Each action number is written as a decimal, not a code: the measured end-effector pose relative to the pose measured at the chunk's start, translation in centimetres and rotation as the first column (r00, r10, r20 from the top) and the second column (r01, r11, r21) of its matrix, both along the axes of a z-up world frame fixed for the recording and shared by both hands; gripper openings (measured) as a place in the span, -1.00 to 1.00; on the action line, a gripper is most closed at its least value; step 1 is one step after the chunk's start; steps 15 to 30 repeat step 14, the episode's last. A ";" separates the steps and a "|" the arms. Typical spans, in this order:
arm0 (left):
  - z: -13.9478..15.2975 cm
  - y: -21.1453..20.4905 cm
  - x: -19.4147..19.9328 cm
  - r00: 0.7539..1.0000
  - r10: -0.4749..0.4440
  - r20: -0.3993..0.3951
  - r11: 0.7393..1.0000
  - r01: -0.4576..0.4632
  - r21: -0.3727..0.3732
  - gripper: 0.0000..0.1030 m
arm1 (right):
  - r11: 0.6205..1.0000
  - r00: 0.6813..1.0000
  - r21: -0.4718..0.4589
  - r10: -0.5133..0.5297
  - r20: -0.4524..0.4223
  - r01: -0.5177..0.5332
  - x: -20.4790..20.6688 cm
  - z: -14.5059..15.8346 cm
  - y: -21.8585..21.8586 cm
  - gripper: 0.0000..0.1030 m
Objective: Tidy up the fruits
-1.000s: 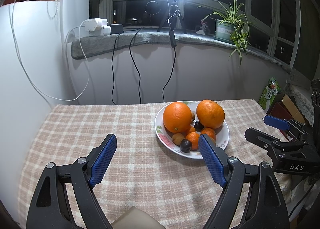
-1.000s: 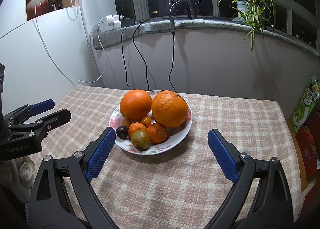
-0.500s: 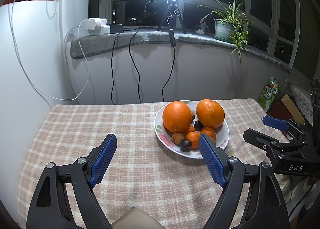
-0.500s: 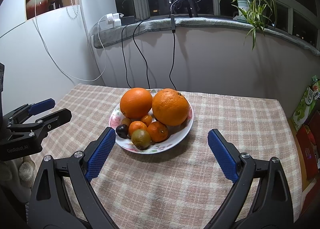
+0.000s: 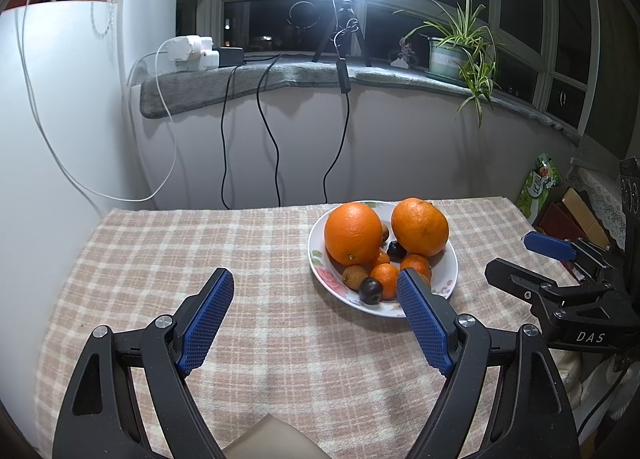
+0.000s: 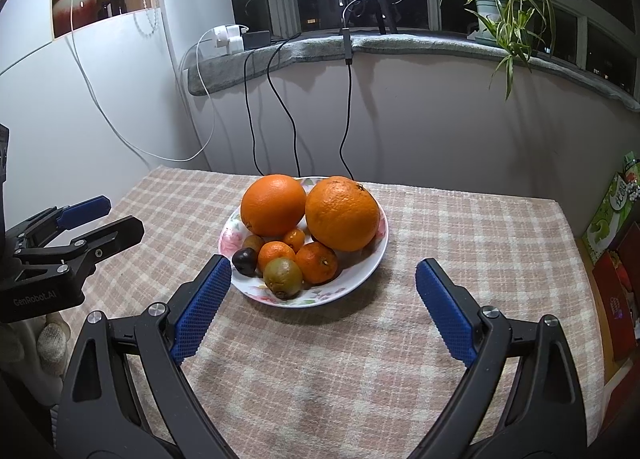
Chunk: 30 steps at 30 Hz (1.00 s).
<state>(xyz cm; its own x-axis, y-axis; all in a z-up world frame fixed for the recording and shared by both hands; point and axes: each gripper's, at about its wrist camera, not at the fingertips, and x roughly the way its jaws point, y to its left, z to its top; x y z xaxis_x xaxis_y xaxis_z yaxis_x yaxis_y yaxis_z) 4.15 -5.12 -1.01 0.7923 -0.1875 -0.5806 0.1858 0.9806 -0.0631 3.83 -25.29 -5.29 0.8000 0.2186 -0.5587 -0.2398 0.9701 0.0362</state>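
Observation:
A white floral plate sits on the checked tablecloth. It holds two large oranges, several small tangerines, a dark plum and a green-brown kiwi. My left gripper is open and empty, left of and in front of the plate. My right gripper is open and empty, in front of the plate. Each gripper shows in the other's view, the right one beside the plate's right, the left one to its left.
The table is covered by a beige checked cloth. Cables hang from the grey window sill behind it. A potted plant and ring light stand are on the sill. Boxes stand beside the table's right edge.
Both grippers stay open. The right gripper has crept slightly closer to the plate; the left view has barely shifted.

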 end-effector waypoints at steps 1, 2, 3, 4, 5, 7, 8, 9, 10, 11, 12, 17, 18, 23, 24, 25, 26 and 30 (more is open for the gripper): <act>0.0 0.0 0.0 1.000 0.001 0.000 1.000 -0.001 0.001 0.63 | 1.000 1.000 0.000 0.000 0.000 0.000 0.1 0.0 0.0 0.85; 0.0 0.0 0.0 1.000 -0.001 0.001 1.000 0.001 0.002 0.63 | 1.000 1.000 -0.001 0.000 0.000 0.000 0.0 0.0 0.0 0.86; 0.0 0.0 0.0 1.000 -0.002 0.002 1.000 0.002 0.002 0.63 | 1.000 1.000 -0.001 -0.001 -0.001 0.001 0.1 0.0 0.0 0.85; 0.0 0.0 0.0 1.000 -0.003 0.002 1.000 0.003 0.003 0.63 | 1.000 1.000 -0.001 -0.002 -0.002 0.002 0.1 -0.1 0.0 0.85; 0.0 0.0 0.0 1.000 -0.004 0.003 1.000 0.004 0.003 0.63 | 1.000 1.000 -0.001 -0.004 -0.004 0.004 0.1 -0.1 -0.1 0.85; 0.0 0.0 0.0 1.000 -0.005 0.004 1.000 0.005 0.003 0.63 | 1.000 1.000 0.000 -0.008 -0.007 0.008 0.2 -0.2 -0.2 0.86; 0.0 0.0 0.0 1.000 -0.005 0.003 1.000 0.005 0.003 0.63 | 1.000 1.000 0.001 -0.009 -0.009 0.009 0.2 -0.2 -0.2 0.86; 0.0 0.0 0.0 1.000 -0.005 0.003 1.000 0.005 0.002 0.63 | 1.000 1.000 0.001 -0.010 -0.012 0.010 0.2 -0.3 -0.3 0.85; 0.0 0.0 0.0 1.000 -0.005 0.003 1.000 0.005 0.003 0.63 | 1.000 1.000 0.002 -0.010 -0.013 0.010 0.3 -0.3 -0.3 0.85; 0.0 0.0 0.0 1.000 -0.004 0.003 1.000 0.004 0.004 0.63 | 1.000 1.000 0.002 -0.011 -0.014 0.012 0.3 -0.3 -0.4 0.85; 0.0 -0.1 0.0 1.000 -0.004 0.003 1.000 0.004 0.004 0.63 | 1.000 1.000 0.001 -0.014 -0.014 0.014 0.4 -0.3 -0.4 0.85; 0.0 -0.1 0.0 1.000 -0.004 0.002 1.000 0.004 0.004 0.63 | 1.000 1.000 0.001 -0.019 -0.019 0.019 0.5 -0.5 -0.6 0.85; 0.0 -0.1 0.0 1.000 -0.004 0.002 1.000 0.004 0.004 0.63 | 1.000 1.000 0.001 -0.019 -0.019 0.019 0.5 -0.5 -0.6 0.85; 0.0 -0.1 0.0 1.000 -0.004 0.002 1.000 0.004 0.004 0.63 | 1.000 1.000 0.001 -0.019 -0.019 0.019 0.5 -0.5 -0.6 0.85; 0.0 -0.1 0.0 1.000 -0.004 0.002 1.000 0.004 0.004 0.63 | 1.000 1.000 0.001 -0.019 -0.019 0.019 0.5 -0.5 -0.6 0.85; 0.0 -0.1 0.0 1.000 -0.004 0.002 1.000 0.004 0.004 0.63 | 1.000 1.000 0.001 -0.019 -0.019 0.019 0.5 -0.5 -0.6 0.85; 0.0 -0.1 0.0 1.000 -0.004 0.002 1.000 0.004 0.004 0.63 | 1.000 1.000 0.001 -0.019 -0.019 0.019 0.5 -0.5 -0.6 0.85; 0.0 -0.1 0.0 1.000 -0.004 0.002 1.000 0.004 0.004 0.63 | 1.000 1.000 0.001 -0.019 -0.019 0.019 0.5 -0.5 -0.6 0.85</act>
